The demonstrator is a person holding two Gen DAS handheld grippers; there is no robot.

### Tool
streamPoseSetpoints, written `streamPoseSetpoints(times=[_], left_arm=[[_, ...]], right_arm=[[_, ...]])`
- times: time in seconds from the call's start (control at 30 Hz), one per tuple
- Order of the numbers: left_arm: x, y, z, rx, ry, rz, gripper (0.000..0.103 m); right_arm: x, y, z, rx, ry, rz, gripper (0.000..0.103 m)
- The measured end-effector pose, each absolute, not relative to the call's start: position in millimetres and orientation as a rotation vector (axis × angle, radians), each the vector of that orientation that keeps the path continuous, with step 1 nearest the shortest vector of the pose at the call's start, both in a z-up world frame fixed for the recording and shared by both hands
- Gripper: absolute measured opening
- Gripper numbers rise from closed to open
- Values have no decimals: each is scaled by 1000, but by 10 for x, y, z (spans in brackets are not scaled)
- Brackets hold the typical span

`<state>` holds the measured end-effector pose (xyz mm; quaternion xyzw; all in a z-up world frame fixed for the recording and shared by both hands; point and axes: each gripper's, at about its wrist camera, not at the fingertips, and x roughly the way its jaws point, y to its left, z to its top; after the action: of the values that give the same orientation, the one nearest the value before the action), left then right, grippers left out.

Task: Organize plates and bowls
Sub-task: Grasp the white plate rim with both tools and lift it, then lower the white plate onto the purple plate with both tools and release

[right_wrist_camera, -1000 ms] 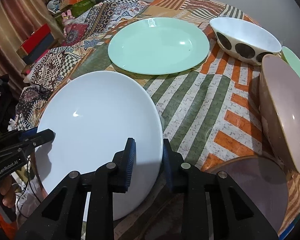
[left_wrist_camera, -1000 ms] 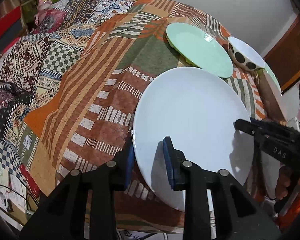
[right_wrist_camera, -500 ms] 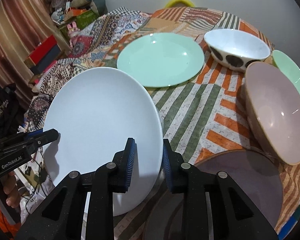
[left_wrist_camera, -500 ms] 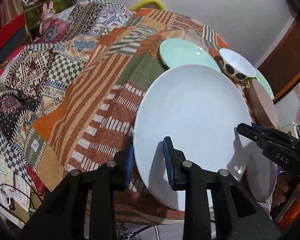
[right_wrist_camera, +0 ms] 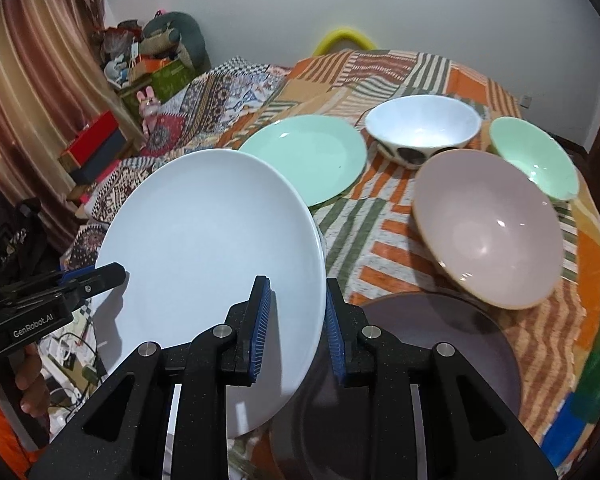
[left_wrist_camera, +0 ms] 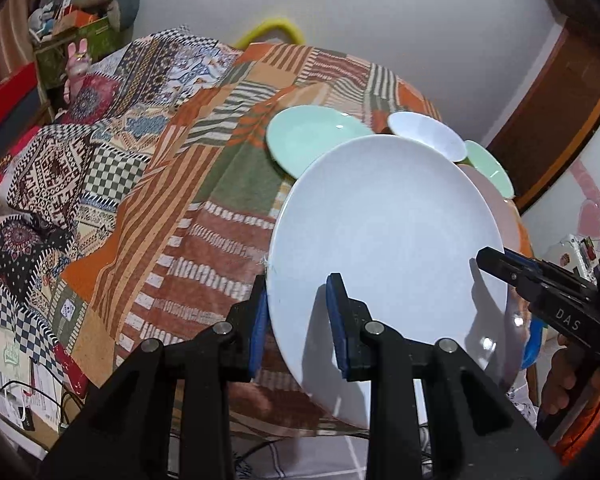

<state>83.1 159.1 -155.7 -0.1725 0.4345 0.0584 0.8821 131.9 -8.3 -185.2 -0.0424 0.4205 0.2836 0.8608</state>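
Through the left wrist camera I see the white plate [left_wrist_camera: 388,248] tilted, its face turned up toward me and its long axis running from the near rim between my jaws up and away toward the far dishes. My left gripper [left_wrist_camera: 296,320] points steeply down over the patchwork tablecloth [left_wrist_camera: 204,208], and its jaws are nearly closed, clamped on the plate's near left rim, one blue pad under the edge and one on the upper face. Out past the plate's far rim lie a mint plate [left_wrist_camera: 304,140], a white bowl [left_wrist_camera: 428,132] and a mint bowl [left_wrist_camera: 490,164]. To the right of my jaws the right gripper [left_wrist_camera: 496,258] pinches the opposite rim, and fingers [left_wrist_camera: 560,384] of the hand wrap its handle. Through the right wrist camera the same white plate [right_wrist_camera: 204,260] stands tilted to the left of centre, sloping down toward the left. My right gripper [right_wrist_camera: 296,320] also points downward, jaws nearly closed on the plate's right rim, which sits between the two blue pads. Left of them the left gripper [right_wrist_camera: 100,276] grips the far rim. Right of and beyond my jaws sit a pink bowl [right_wrist_camera: 488,228], a spotted white bowl [right_wrist_camera: 420,128], a mint plate [right_wrist_camera: 308,152] and a mint bowl [right_wrist_camera: 536,156]; a dark grey plate [right_wrist_camera: 440,344] lies just below the right jaw.
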Motion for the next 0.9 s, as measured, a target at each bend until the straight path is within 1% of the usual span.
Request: streamPoseSetpoints(times=[0.47,0.9], left_arm=[[822,1061,-1365,-302,899,56,28],[793,672,-1504,-262,975,1,28]], right_arm=[[1138,-590,-1730,-37,844,539,24],[977,-960,-1819,-1,862,491,24]])
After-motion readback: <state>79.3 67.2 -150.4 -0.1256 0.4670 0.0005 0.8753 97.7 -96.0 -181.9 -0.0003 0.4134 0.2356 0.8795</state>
